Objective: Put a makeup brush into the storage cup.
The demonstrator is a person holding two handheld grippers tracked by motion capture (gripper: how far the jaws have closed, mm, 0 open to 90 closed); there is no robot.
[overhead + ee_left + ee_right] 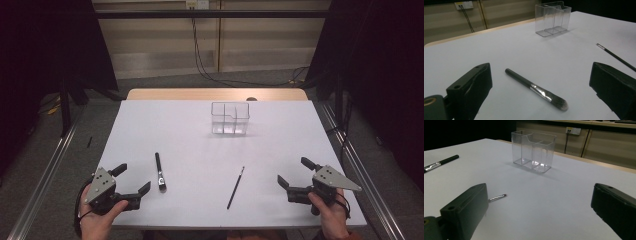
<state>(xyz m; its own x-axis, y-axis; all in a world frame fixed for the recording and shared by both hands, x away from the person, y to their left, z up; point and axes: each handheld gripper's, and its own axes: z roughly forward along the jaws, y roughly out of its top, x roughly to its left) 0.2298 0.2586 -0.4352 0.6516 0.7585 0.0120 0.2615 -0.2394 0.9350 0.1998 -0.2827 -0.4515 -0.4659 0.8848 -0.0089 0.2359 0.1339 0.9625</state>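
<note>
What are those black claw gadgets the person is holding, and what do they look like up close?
Two matching handheld tools. The left gripper and right gripper each have two chunky black fingers with small round holes, and a grey triangular plate on top dotted with small holes.

High view looks forward and down over the whole worktop [210, 150]. Each gripper view sits low near the surface, facing the far edge; all three share the clear organizer [230, 118].
</note>
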